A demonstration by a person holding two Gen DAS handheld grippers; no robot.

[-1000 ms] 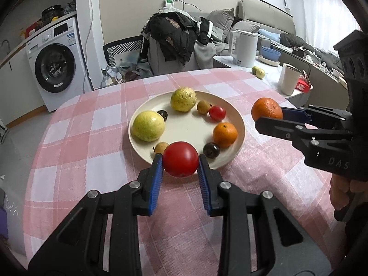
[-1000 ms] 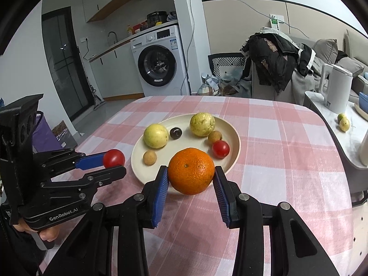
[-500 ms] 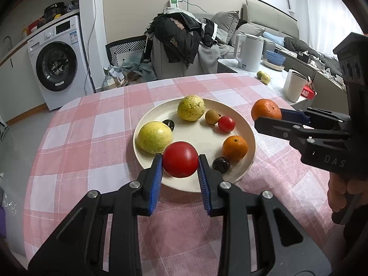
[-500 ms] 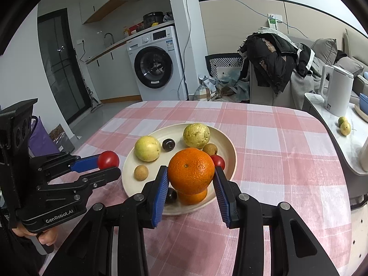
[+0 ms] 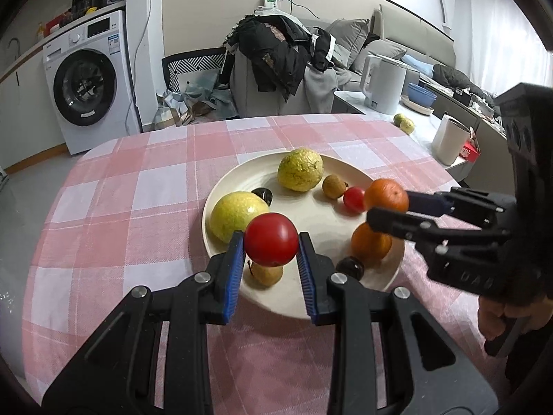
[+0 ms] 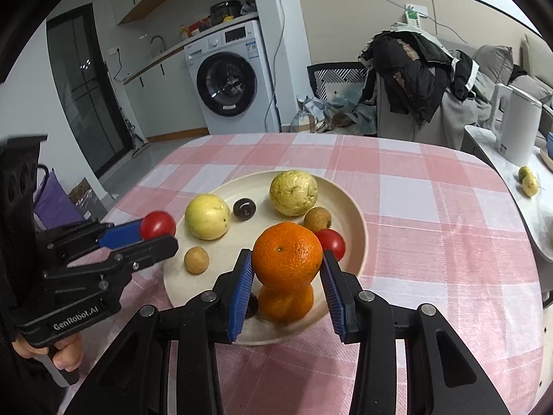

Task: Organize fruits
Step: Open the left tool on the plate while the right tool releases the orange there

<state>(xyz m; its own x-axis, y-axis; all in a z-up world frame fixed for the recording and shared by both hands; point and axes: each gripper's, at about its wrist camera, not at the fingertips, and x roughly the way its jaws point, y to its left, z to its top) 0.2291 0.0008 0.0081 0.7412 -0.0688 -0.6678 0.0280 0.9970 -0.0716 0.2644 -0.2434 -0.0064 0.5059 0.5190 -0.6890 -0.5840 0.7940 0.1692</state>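
We've got both fruits over the plate for drop-off: left gripper jaws clamped on the tomato, right gripper jaws clamped on the orange, directly above a 2nd orange.

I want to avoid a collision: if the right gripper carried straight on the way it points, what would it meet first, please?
Probably the small red tomato just beyond its held orange, or the brown fruit behind that; depth is unclear, so it might pass above both.
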